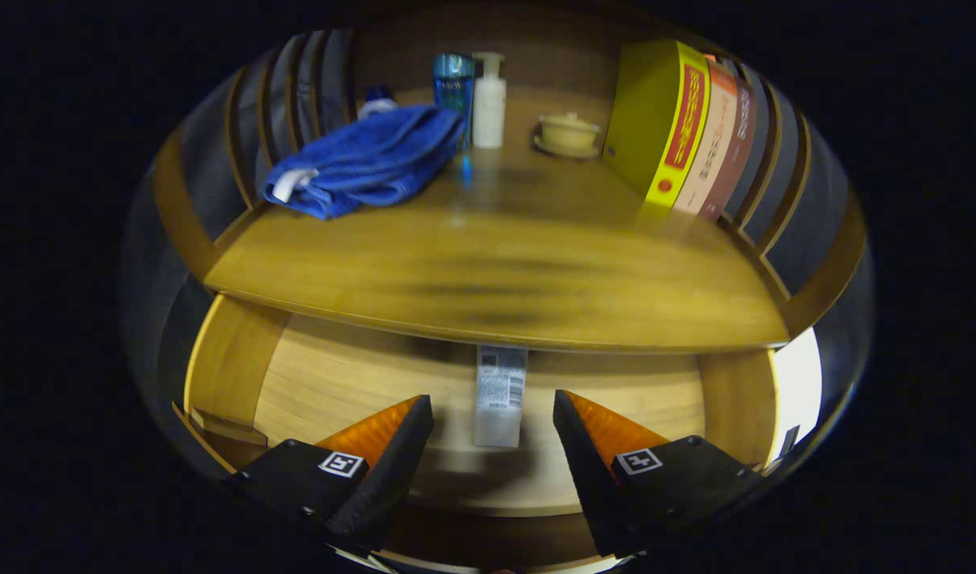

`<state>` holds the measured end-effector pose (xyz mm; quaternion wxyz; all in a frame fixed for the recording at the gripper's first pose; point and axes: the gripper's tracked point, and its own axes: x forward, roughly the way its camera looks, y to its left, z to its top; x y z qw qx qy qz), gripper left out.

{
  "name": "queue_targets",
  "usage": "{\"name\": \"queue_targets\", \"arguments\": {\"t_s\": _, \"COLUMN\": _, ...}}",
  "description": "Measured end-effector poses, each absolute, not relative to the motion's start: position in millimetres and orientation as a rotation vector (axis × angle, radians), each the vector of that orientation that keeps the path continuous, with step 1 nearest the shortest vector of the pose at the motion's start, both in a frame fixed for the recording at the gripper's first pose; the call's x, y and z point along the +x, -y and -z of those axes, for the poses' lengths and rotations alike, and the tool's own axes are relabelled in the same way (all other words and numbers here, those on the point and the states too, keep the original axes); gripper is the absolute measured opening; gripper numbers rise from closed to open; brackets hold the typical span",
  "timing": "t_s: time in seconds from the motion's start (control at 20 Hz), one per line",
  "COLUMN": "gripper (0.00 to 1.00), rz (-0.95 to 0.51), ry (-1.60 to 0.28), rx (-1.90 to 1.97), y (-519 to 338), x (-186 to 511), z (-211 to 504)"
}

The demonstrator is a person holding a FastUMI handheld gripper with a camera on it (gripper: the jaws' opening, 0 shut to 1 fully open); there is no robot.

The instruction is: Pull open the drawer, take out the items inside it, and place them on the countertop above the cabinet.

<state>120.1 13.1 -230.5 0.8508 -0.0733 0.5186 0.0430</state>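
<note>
The drawer [320, 383] stands pulled open below the wooden countertop [496, 271]. A white tube with a printed label [500, 395] lies on the drawer floor, its far end tucked under the countertop's front edge. My gripper [492, 410] is open above the drawer, and the tube's near end lies between the two fingertips without touching either of them. On the countertop rest a folded blue towel [368, 159], a blue bottle [454, 84] and a white pump bottle [489, 100].
A small cream lidded bowl on a saucer [568, 134] sits at the back of the countertop. Upright books [687, 127] lean at the back right. Slatted wooden rails [297, 88] enclose the countertop on both sides. The drawer's side walls [225, 359] flank the fingers.
</note>
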Motion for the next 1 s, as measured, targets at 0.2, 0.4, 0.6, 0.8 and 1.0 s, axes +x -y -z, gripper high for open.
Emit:
{"name": "queue_targets", "arguments": {"t_s": 0.2, "gripper": 0.97, "rz": -0.073, "ry": -1.212, "rx": -0.151, "y": -11, "x": 113, "z": 262}}
{"name": "queue_targets", "arguments": {"t_s": 0.4, "gripper": 0.90, "rz": -0.066, "ry": -1.272, "rx": -0.154, "y": -12, "x": 115, "z": 269}}
{"name": "queue_targets", "arguments": {"t_s": 0.6, "gripper": 0.83, "rz": -0.064, "ry": -1.310, "rx": -0.150, "y": -8, "x": 124, "z": 281}}
{"name": "queue_targets", "arguments": {"t_s": 0.8, "gripper": 0.54, "rz": -0.067, "ry": -1.316, "rx": -0.111, "y": -9, "x": 129, "z": 270}}
{"name": "queue_targets", "arguments": {"t_s": 1.0, "gripper": 0.47, "rz": -0.124, "ry": -1.309, "rx": -0.051, "y": -28, "x": 130, "z": 223}}
